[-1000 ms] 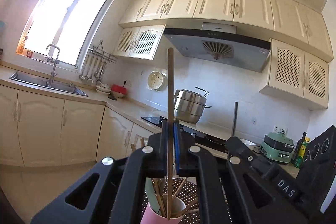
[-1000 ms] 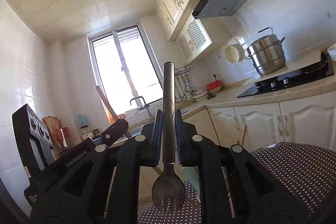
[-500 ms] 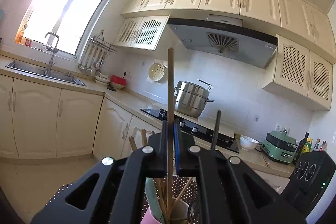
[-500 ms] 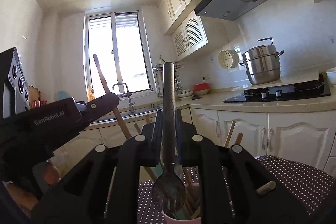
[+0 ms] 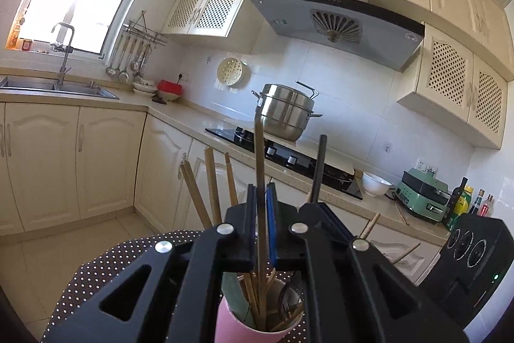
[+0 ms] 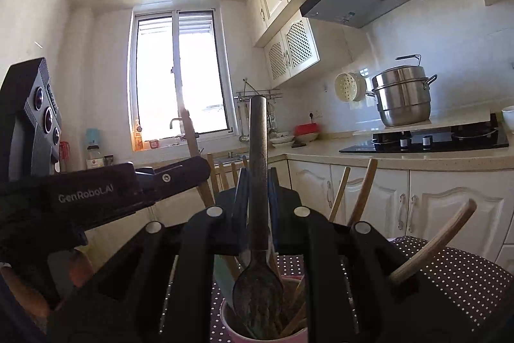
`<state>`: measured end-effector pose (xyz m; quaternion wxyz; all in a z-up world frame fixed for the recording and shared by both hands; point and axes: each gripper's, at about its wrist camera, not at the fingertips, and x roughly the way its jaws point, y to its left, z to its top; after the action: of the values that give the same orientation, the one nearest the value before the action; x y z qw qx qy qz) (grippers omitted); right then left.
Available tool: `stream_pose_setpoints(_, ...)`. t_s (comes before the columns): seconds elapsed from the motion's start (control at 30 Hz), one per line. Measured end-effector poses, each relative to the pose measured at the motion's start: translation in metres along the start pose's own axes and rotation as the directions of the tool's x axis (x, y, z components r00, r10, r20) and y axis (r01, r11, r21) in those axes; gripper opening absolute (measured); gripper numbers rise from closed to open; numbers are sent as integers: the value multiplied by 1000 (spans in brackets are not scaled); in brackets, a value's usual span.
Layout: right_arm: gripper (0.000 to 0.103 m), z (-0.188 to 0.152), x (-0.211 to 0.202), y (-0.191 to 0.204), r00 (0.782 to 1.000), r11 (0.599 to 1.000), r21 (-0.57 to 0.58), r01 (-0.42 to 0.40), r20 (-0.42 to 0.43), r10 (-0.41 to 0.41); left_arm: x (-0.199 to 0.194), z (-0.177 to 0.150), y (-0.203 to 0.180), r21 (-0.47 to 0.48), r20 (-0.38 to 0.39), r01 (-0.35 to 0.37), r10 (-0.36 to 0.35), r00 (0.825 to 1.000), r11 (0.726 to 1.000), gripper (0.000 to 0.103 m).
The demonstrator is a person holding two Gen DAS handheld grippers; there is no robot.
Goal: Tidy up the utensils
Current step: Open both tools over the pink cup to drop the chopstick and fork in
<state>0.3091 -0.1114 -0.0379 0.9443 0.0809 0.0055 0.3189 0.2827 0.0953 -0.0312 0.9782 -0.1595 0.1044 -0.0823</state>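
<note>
Left wrist view
Left claw (image 5: 262,211): jaws starting to part around an upright chopstick (image 5: 259,182) that runs between them; whether the pads touch it is hard to tell.
Chopstick tip: down inside the pink cup (image 5: 239,325) at 6 o'clock, low in the picture.
Cup: only part of its rim and wall shows, the rest cut off by the frame edge and the claw body.
Cup contents: more wooden sticks (image 5: 210,185) fanning up at 11 o'clock, bases hidden behind the claw.
Dark handle (image 5: 318,169): rising at 1 o'clock; its lower end is hidden.
Tablecloth (image 5: 106,262): dotted, mostly covered.

Right wrist view
Right claw (image 6: 257,204): clamped on a dark spoon (image 6: 258,182), handle up.
Spoon bowl: hanging at 6 o'clock, dipping into the cup (image 6: 229,328); the rim is partly cut off.
Left claw (image 6: 180,176): coming in from 9 o'clock, its chopstick (image 6: 189,134) washed out against the bright window.
Wooden handles (image 6: 363,192): leaning toward 2 o'clock, bases hidden.
</note>
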Motion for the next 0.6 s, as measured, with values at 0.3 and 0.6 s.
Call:
stream_pose_setpoints(0.3,12,-2,-4,2,1000,1000,-13,-6,6,6,-5,-4,8,-23,-32,32,-33,999,999,38)
stream_pose_setpoints(0.6,13,-1,-4,4,1000,1000,-23,-3,4,3,-4,-4,12,8,-72,-61,62,996,998,43)
